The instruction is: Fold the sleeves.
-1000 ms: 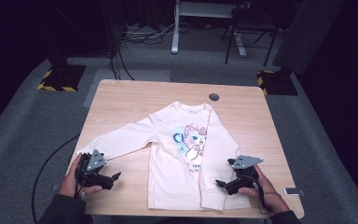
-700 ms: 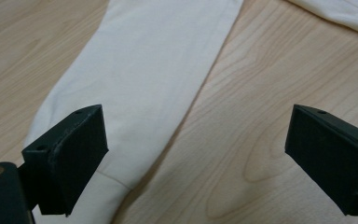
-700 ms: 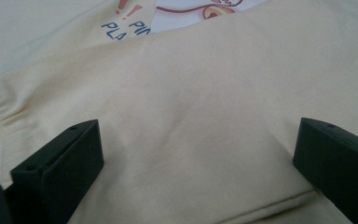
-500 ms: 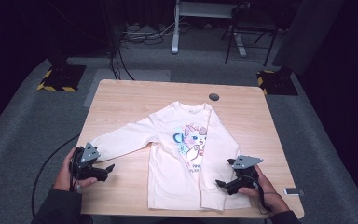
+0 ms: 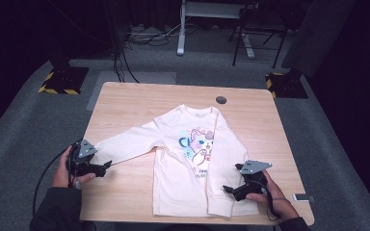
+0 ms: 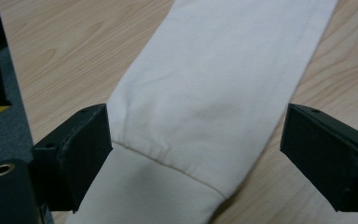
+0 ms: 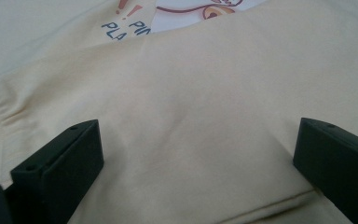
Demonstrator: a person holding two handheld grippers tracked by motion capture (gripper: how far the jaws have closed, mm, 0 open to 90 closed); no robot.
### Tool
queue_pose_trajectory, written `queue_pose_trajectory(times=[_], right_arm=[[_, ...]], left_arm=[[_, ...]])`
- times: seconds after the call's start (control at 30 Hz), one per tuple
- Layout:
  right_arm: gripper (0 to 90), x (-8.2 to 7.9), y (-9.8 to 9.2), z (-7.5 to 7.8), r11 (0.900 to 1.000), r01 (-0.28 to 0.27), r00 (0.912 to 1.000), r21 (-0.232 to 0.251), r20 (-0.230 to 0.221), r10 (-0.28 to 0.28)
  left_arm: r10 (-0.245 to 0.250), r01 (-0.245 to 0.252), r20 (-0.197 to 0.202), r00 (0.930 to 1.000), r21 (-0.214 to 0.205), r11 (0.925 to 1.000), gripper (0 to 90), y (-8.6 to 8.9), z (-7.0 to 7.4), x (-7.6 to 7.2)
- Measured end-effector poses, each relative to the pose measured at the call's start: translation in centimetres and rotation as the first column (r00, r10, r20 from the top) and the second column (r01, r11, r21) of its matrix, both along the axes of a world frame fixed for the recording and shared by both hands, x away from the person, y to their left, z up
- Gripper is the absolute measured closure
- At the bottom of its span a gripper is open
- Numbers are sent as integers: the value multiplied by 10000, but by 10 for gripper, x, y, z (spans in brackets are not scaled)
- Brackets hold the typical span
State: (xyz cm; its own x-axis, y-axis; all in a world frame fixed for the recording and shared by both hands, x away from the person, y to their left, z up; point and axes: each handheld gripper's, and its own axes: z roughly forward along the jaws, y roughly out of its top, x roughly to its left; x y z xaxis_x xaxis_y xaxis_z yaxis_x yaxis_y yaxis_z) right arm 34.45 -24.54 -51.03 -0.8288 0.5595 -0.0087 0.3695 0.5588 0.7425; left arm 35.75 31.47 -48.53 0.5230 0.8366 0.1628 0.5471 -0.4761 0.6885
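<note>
A cream sweatshirt (image 5: 173, 168) with a cat print lies face up on the wooden table (image 5: 139, 103). One sleeve (image 5: 125, 144) stretches out toward the table's left edge. My left gripper (image 5: 107, 166) is at that sleeve's end, and in the left gripper view it (image 6: 196, 158) is open wide with the cuff (image 6: 168, 186) lying flat between its jaws. The other sleeve (image 5: 226, 159) lies folded down along the body. My right gripper (image 5: 227, 189) sits at its lower end, open (image 7: 196, 163), jaws straddling cream fabric (image 7: 205, 93) below the printed letters (image 7: 121, 30).
A small dark round grommet (image 5: 221, 100) sits in the tabletop near the far edge. A small white flat object (image 5: 302, 197) lies at the table's right front edge. Bare wood surrounds the shirt. Cables and stand bases (image 5: 60, 79) are on the floor beyond.
My left gripper has shifted a little to the left and farther up along the table's left edge, to the sleeve's end. The right gripper and the shirt have stayed put.
</note>
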Motion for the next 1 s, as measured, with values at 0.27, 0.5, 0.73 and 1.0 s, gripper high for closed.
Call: queue_pose_trajectory(times=[0.27, 0.5, 0.73, 1.0], right_arm=[[10, 0, 0, 0, 10000, -4, 10000, -2, 4, 4], [10, 0, 0, 0, 10000, 0, 10000, -4, 5, 0], [10, 0, 0, 0, 10000, -3, 10000, -5, 8, 3], [10, 0, 0, 0, 10000, 16, 10000, -19, 10, -16]], left_arm=[[369, -361, -363, 9987, 238, 9991, 87, 6, -7, 11], [623, -639, -717, 9955, -209, 9977, 81, 15, -12, 20], [757, -920, -1295, 9887, -1250, 9879, 69, 26, -20, 31], [1172, -1337, -1245, 9853, -1335, 9820, 130, 24, -18, 30]])
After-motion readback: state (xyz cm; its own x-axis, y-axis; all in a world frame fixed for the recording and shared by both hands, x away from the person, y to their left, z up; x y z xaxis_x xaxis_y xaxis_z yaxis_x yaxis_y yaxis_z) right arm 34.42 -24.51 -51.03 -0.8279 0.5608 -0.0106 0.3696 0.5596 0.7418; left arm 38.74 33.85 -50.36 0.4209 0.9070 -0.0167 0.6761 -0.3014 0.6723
